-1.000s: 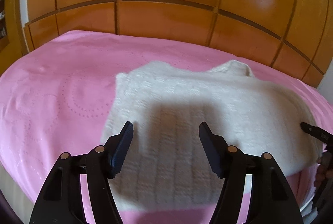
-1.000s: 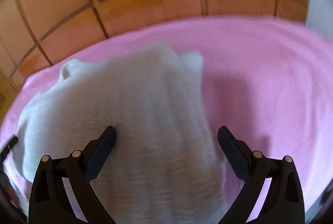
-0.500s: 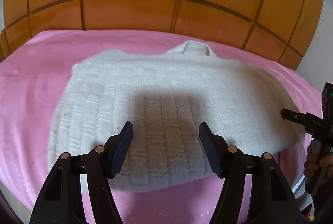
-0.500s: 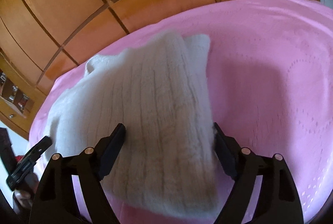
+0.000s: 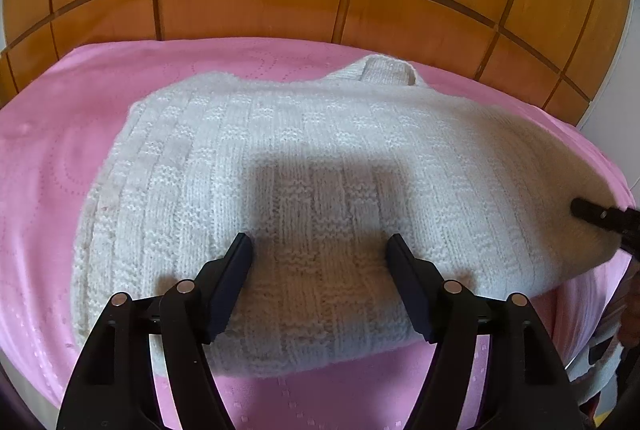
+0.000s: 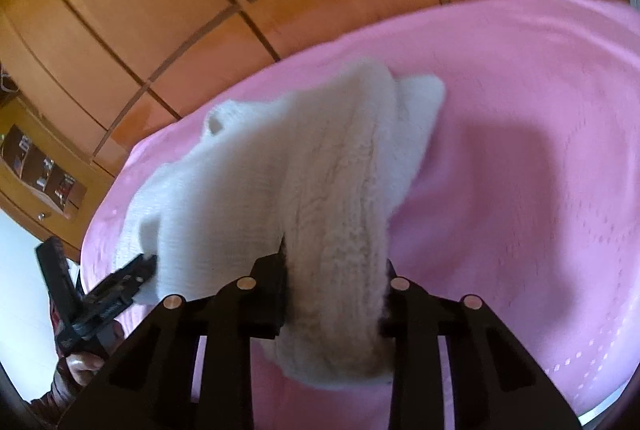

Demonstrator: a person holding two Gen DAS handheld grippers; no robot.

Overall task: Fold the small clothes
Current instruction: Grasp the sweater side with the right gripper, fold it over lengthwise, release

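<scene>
White knit sweater [image 6: 336,190] bunched between closing right jaws.

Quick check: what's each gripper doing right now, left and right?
Left gripper: opening, jaws apart over the sweater, gripping nothing.
Right gripper: closing on a bunched edge of the sweater.

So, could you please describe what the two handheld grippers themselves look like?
Both the left gripper and the right gripper are matte black plastic, with forked frames, flat dark fingers and round pale metal pivot pins. No cables or markings show. A dark reddish sleeve shows at the frame edge.
</scene>
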